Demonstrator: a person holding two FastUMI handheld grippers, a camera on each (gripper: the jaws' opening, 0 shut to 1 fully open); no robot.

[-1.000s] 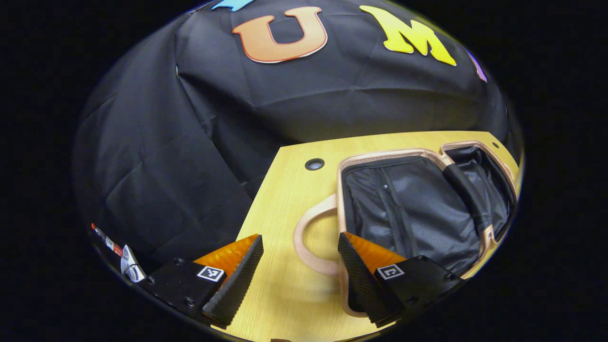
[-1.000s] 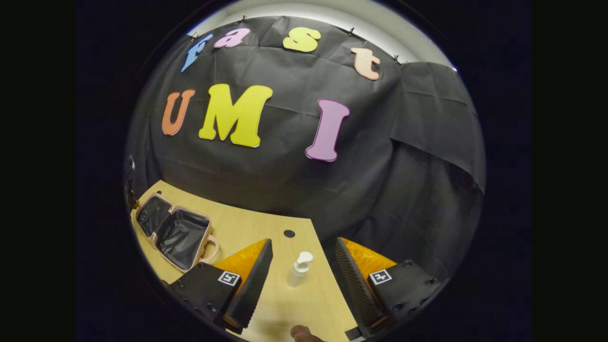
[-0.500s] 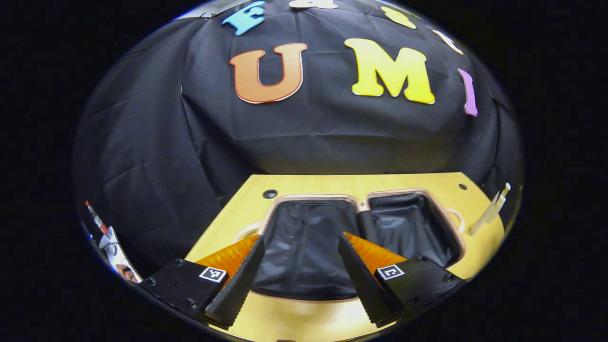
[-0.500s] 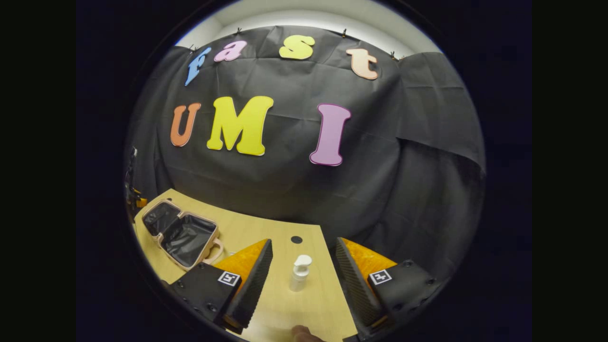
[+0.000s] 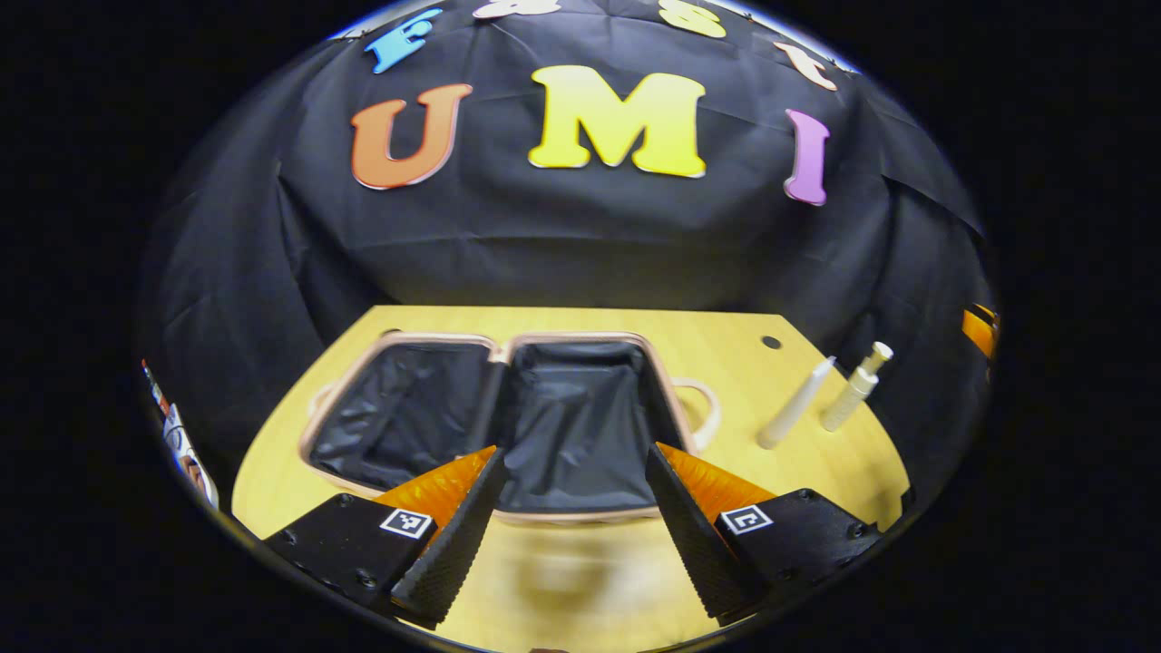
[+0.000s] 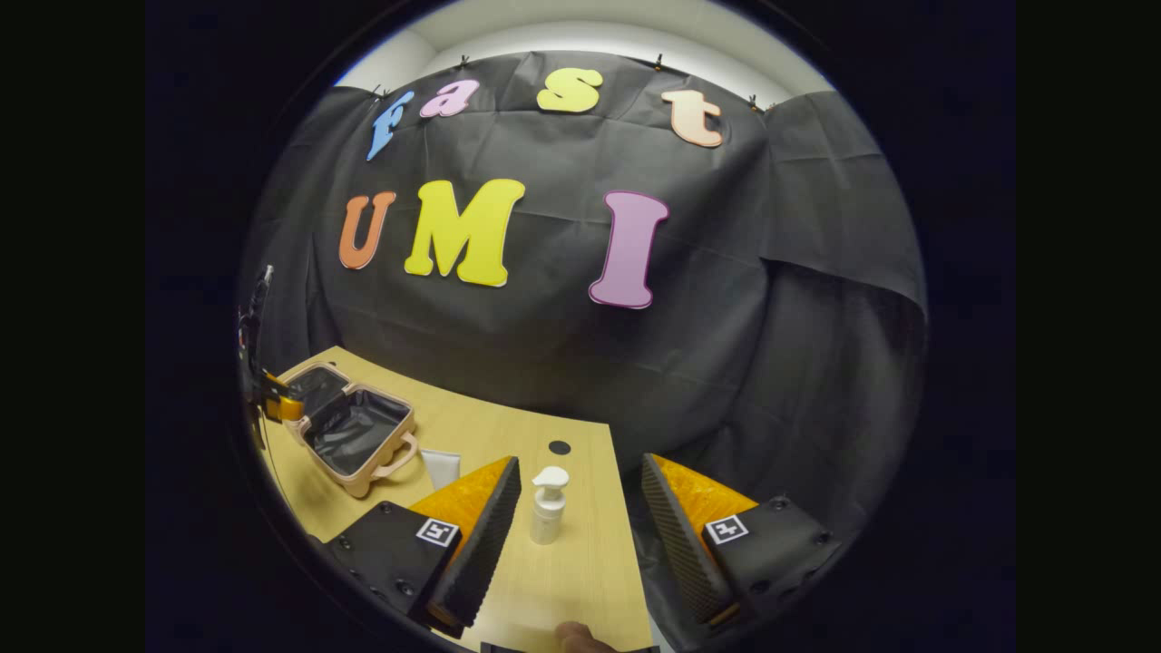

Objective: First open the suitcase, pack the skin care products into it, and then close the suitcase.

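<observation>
A wooden table (image 5: pixel 580 594) carries an open suitcase (image 5: pixel 508 417), tube (image 5: pixel 795 404) and pump bottle (image 5: pixel 855 387).

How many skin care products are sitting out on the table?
2. A white tube and a pump bottle stand side by side on the table, to the right of the open suitcase. Its lining looks bare, though something could be tucked inside.

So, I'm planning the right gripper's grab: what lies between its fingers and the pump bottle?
In the right gripper view, only bare wooden table lies between the open right gripper and the upright pump bottle, which stands near its left finger.
</observation>
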